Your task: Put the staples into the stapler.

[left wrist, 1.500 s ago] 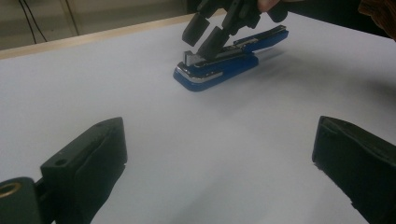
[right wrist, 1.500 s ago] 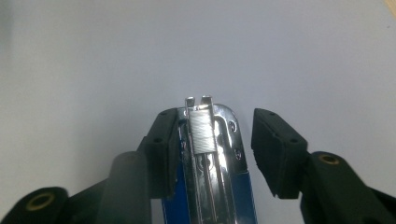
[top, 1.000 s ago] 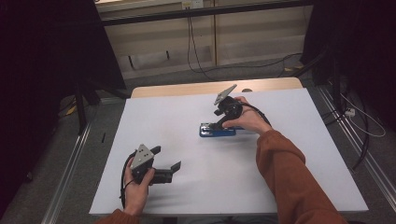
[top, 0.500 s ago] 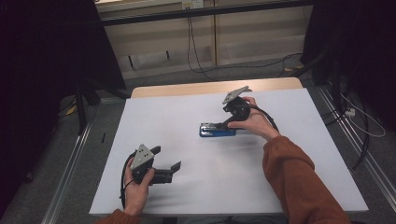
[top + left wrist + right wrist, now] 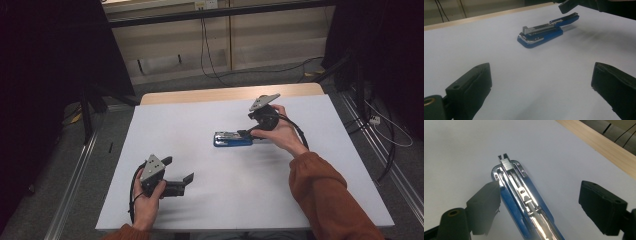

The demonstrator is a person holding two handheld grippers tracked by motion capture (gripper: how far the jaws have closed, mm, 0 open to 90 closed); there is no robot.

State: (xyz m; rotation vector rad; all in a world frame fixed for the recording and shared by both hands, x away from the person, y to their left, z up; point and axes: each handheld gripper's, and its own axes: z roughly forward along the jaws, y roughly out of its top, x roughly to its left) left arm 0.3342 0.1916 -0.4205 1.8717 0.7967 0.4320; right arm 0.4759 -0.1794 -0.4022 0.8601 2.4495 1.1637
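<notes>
A blue stapler (image 5: 231,139) lies flat on the white table (image 5: 320,165), its metal staple channel showing on top. My right gripper (image 5: 247,133) hovers at the stapler's right end and is open. In the right gripper view the stapler (image 5: 524,195) runs up between the wide-apart jaws of the right gripper (image 5: 540,192), nearer the left one, and neither jaw presses on it. My left gripper (image 5: 179,170) is held near the table's front left, open and empty. From the left gripper (image 5: 541,72) the stapler (image 5: 541,32) lies well ahead on the table.
A wooden strip (image 5: 225,94) borders the table's far edge. Metal rails (image 5: 75,175) run along both sides of the table, and cables (image 5: 210,55) lie on the floor behind. The person's orange sleeve (image 5: 325,200) crosses the table's right front.
My right gripper has shifted right, from over the stapler's middle to its right end. The stapler and my left gripper have stayed put.
</notes>
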